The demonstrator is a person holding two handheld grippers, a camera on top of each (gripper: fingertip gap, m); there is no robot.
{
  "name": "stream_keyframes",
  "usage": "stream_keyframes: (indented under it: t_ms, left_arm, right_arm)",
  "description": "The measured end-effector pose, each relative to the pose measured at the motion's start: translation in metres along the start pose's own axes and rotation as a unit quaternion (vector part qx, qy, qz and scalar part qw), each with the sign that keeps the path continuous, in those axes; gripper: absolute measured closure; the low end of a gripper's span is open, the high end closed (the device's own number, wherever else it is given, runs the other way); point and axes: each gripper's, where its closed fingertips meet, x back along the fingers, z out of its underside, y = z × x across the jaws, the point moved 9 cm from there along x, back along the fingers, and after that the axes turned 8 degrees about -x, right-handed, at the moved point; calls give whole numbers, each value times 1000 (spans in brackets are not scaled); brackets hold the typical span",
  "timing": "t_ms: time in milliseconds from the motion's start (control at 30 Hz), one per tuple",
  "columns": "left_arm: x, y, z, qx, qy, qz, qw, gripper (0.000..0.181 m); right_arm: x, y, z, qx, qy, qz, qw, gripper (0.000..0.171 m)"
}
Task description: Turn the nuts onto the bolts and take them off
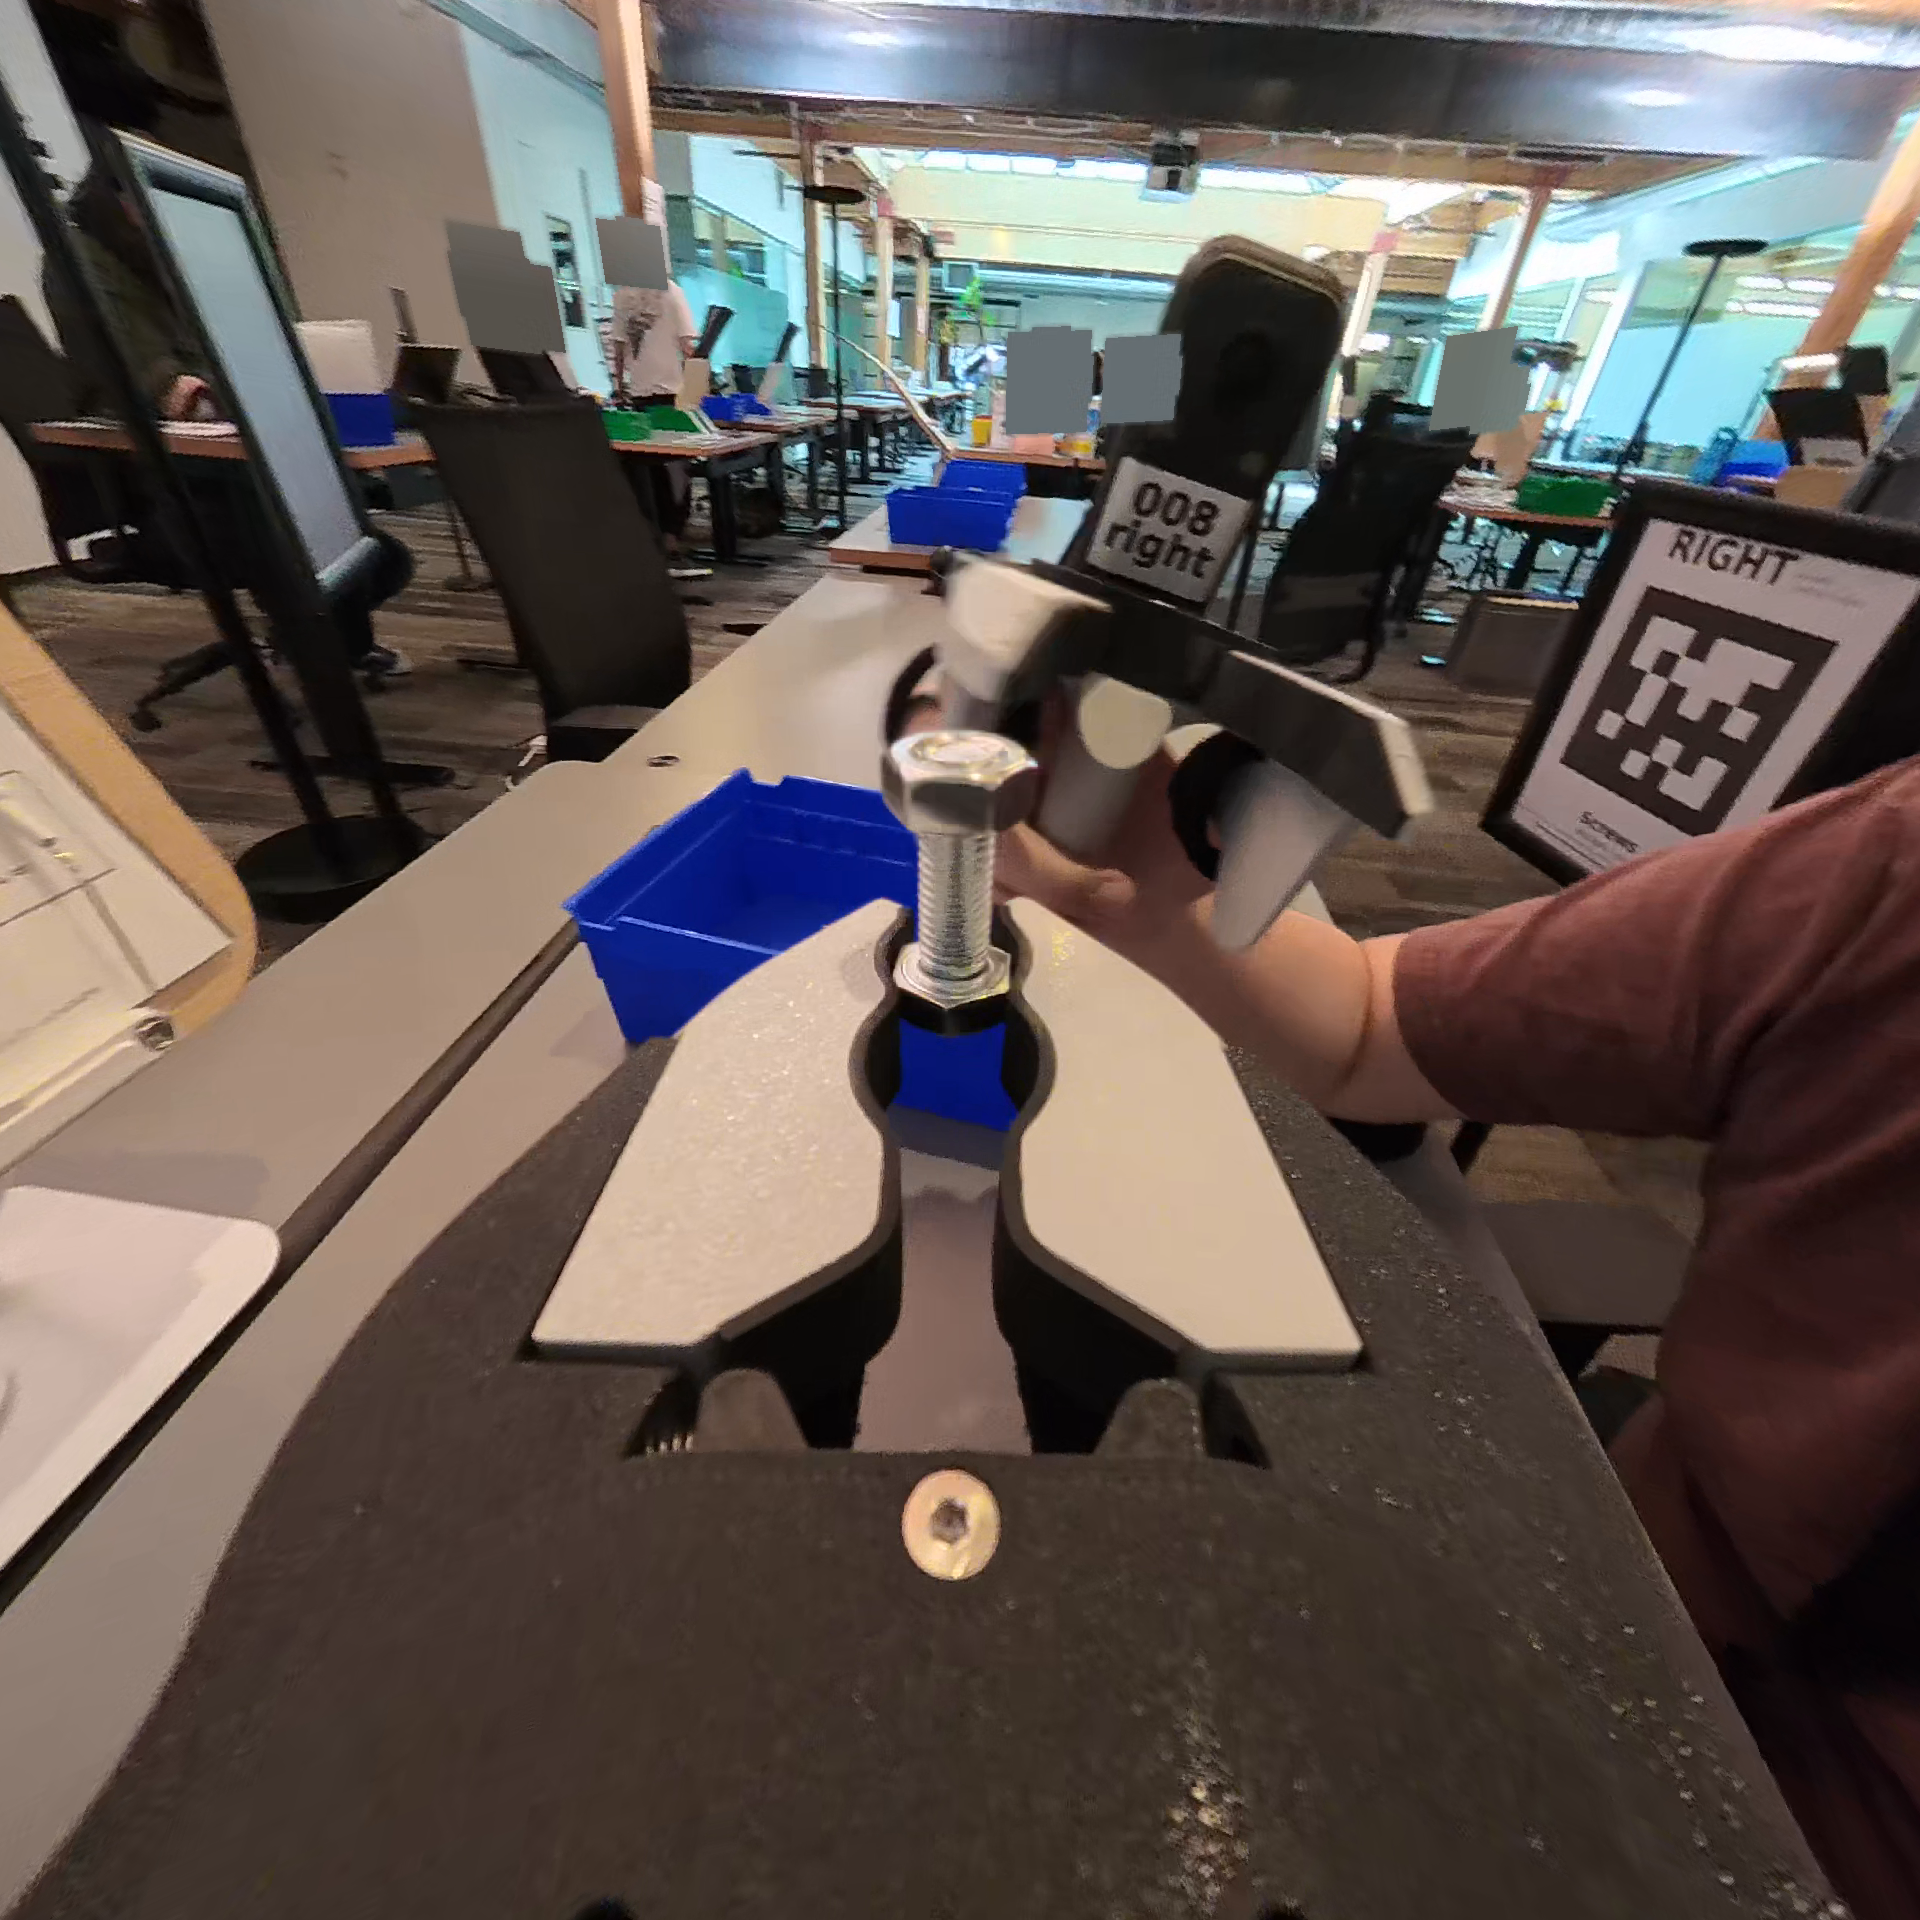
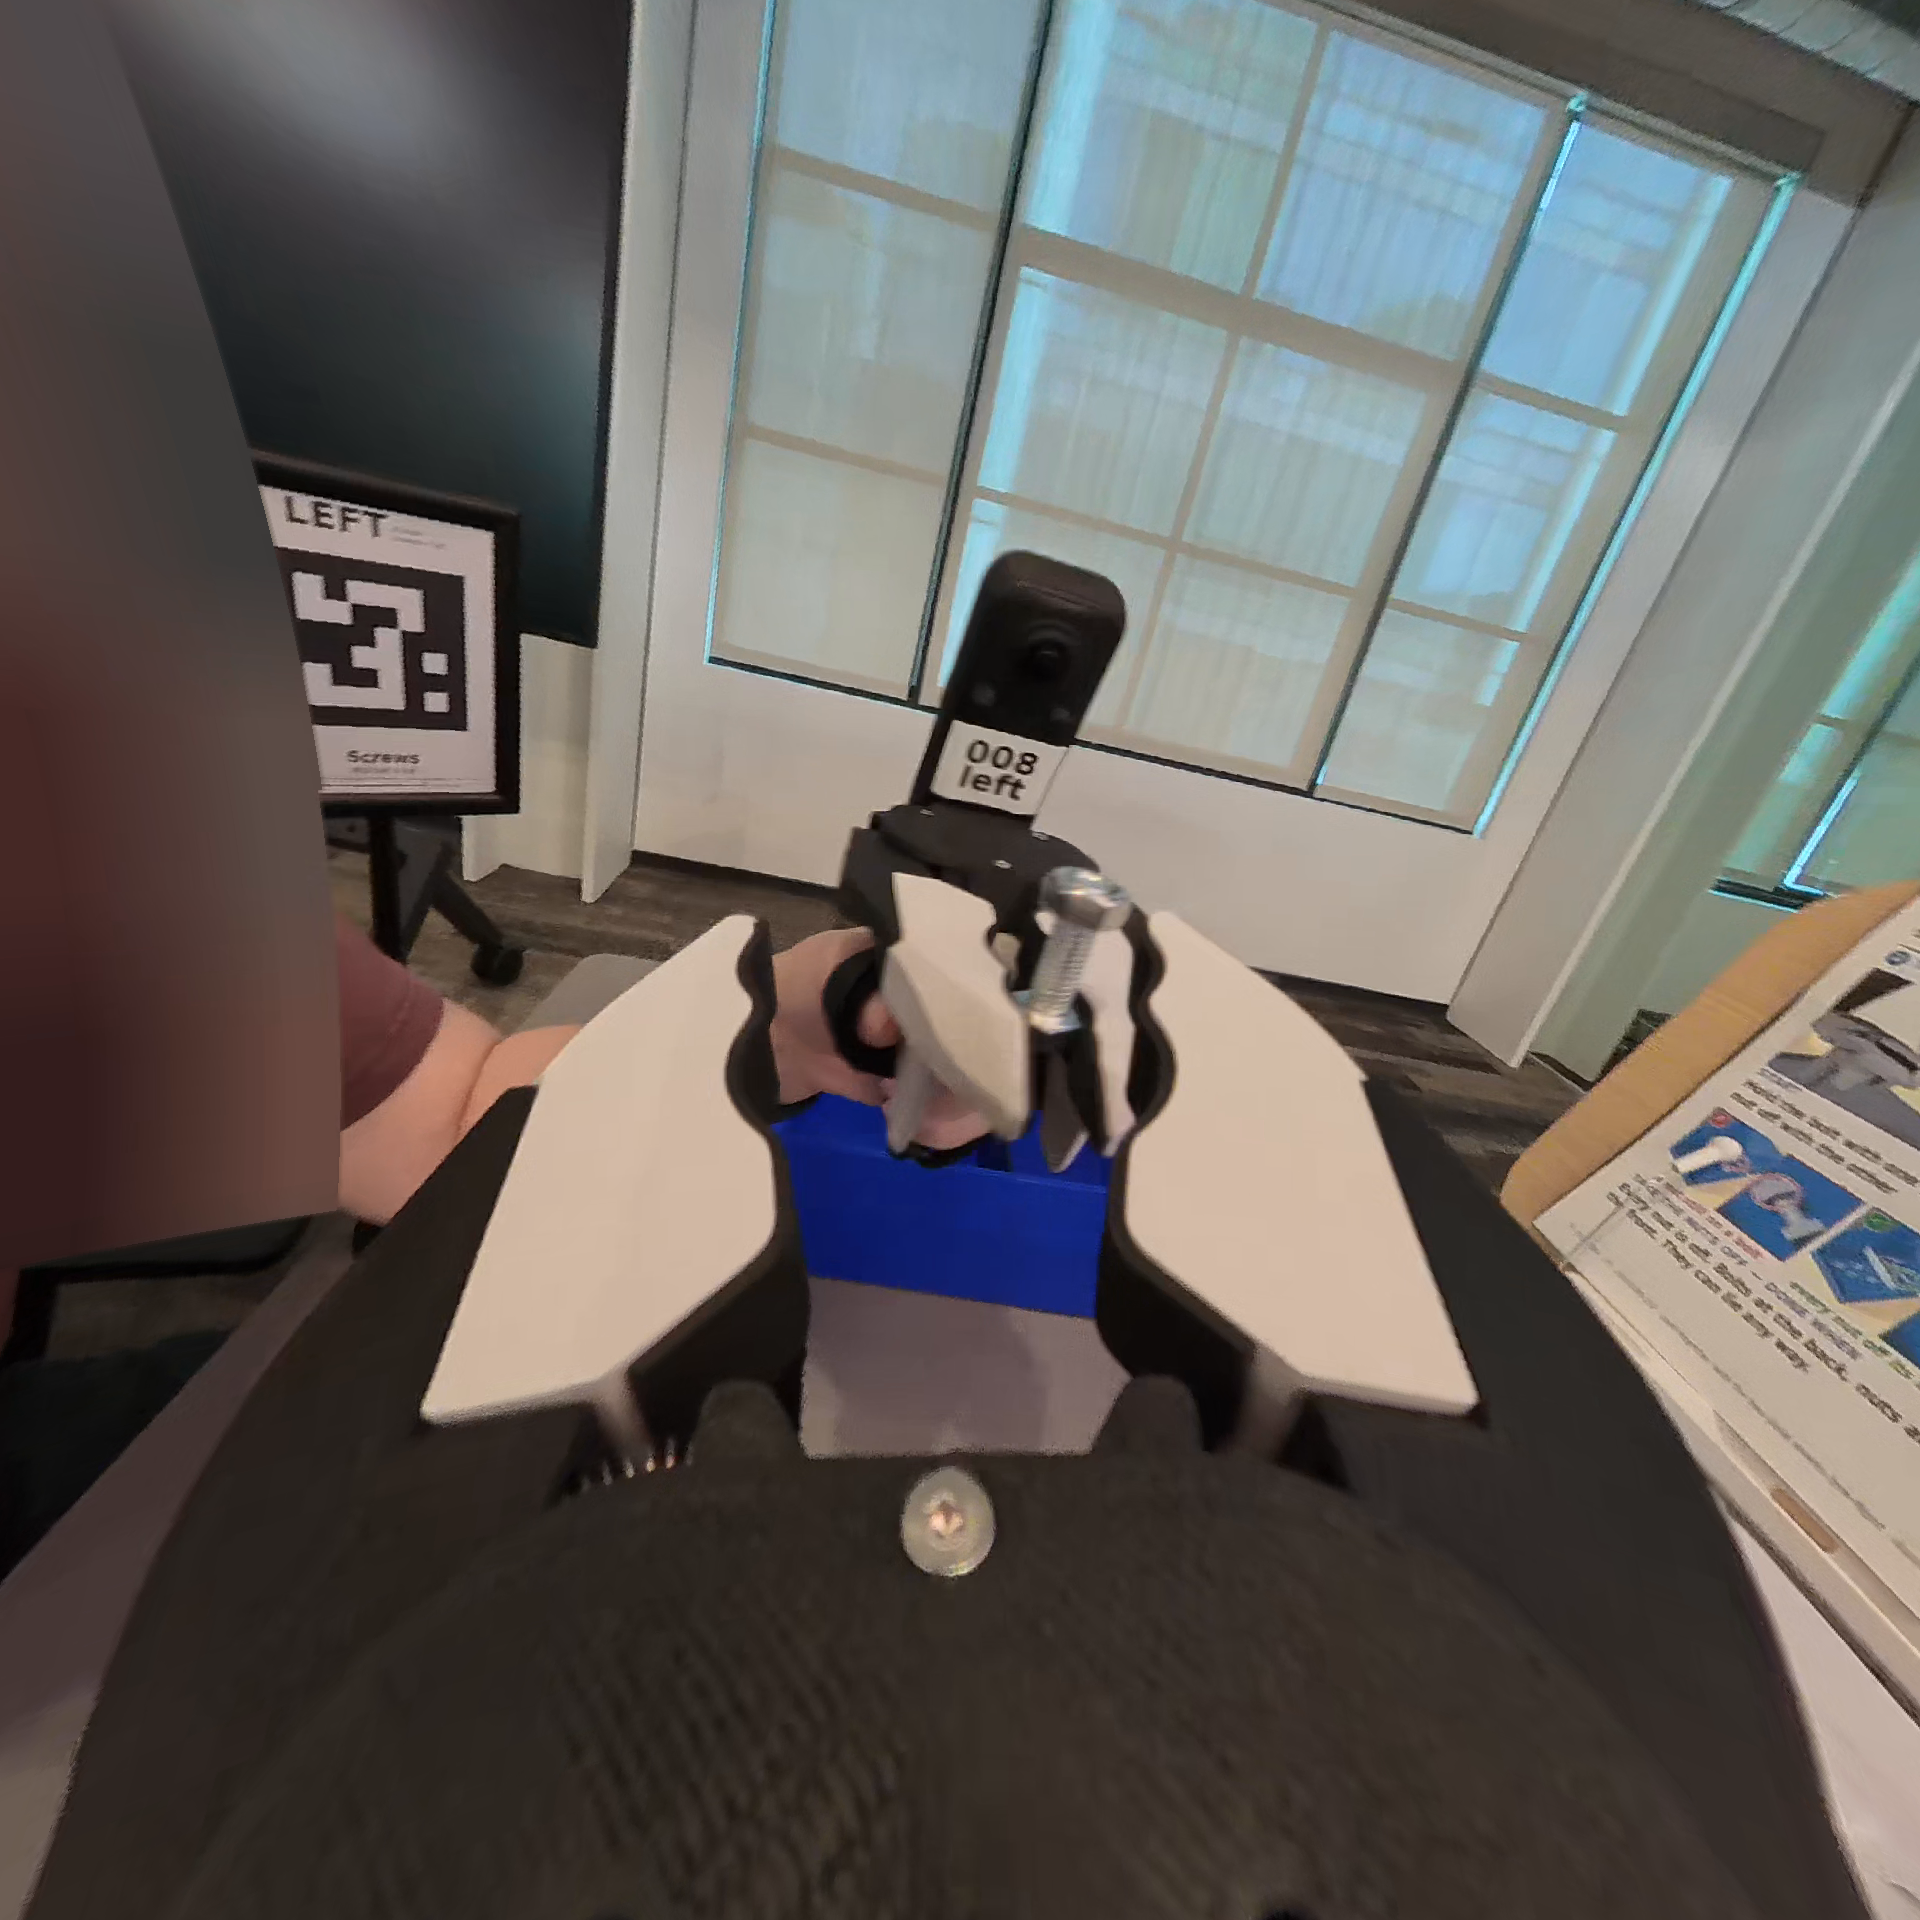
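A silver bolt (image 1: 954,862) stands upright, hex head on top, with a hex nut (image 1: 951,979) threaded low on its shaft. My left gripper (image 1: 951,935) is shut on the nut, which sits in the notch between the fingers. My right gripper (image 1: 1184,821) is held in a hand just right of the bolt head and is open, not touching the bolt. In the right wrist view my right gripper (image 2: 951,935) is open wide and empty. Beyond it the left gripper (image 2: 1039,1039) holds the bolt (image 2: 1070,956) by the nut (image 2: 1049,1016).
A blue bin (image 1: 727,894) sits on the grey table (image 1: 416,1039) under both grippers; it also shows in the right wrist view (image 2: 935,1216). Framed marker signs stand at either side (image 1: 1704,665) (image 2: 384,644). A printed instruction sheet (image 2: 1766,1195) lies at the right. The left gripper's tips are roughly 5 cm from the right gripper's.
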Motion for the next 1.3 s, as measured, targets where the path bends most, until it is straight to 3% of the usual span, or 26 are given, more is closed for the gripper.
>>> stream_keyframes:
  t_ms: [133,200,233,267,333,500,633,700,733,800,967,1167,1233,1300]
  left_arm:
    - [-23,-16,6,-12,29,55,998,167]
    - [-29,-16,9,-12,37,47,998,167]
    - [-27,-13,10,-10,36,32,999,167]
    - [-22,-9,9,-6,27,19,999,167]
    - [-9,0,5,12,7,-7,1000,167]
    - [-6,-6,0,1,4,31,1000,167]
    - [-24,-16,6,-6,28,59,998,167]
    - [-23,-11,7,1,20,38,999,167]
    - [-18,-7,6,10,12,24,1000,167]
    - [-3,3,1,36,-15,-4,999,167]
    - [5,-1,-6,18,-21,11,1000,167]
    - [-17,-12,3,13,16,46,999,167]
    - [-16,-11,3,21,11,54,998,167]
    - [-15,-10,2,24,6,56,998,167]
  right_arm:
    - [-9,-1,9,-17,4,-5,1000,96]
    - [-13,3,11,-26,14,-27,999,94]
    - [-13,4,10,-25,24,-25,999,85]
    - [-11,3,9,-14,32,-11,999,88]
    - [-3,4,2,-1,37,-14,999,112]
    - [-3,-3,1,-22,7,21,1000,90]
    - [-16,4,12,-30,32,-11,999,89]
    - [-19,8,13,-11,51,-8,999,82]
    - [-17,8,11,4,55,6,998,85]
    - [-11,14,4,12,51,-23,998,112]
    - [-14,10,3,-2,43,25,999,92]
    - [-19,6,12,-21,35,19,999,92]
    - [-15,4,9,-10,34,28,999,103]
    - [-8,-2,7,-24,29,35,999,125]
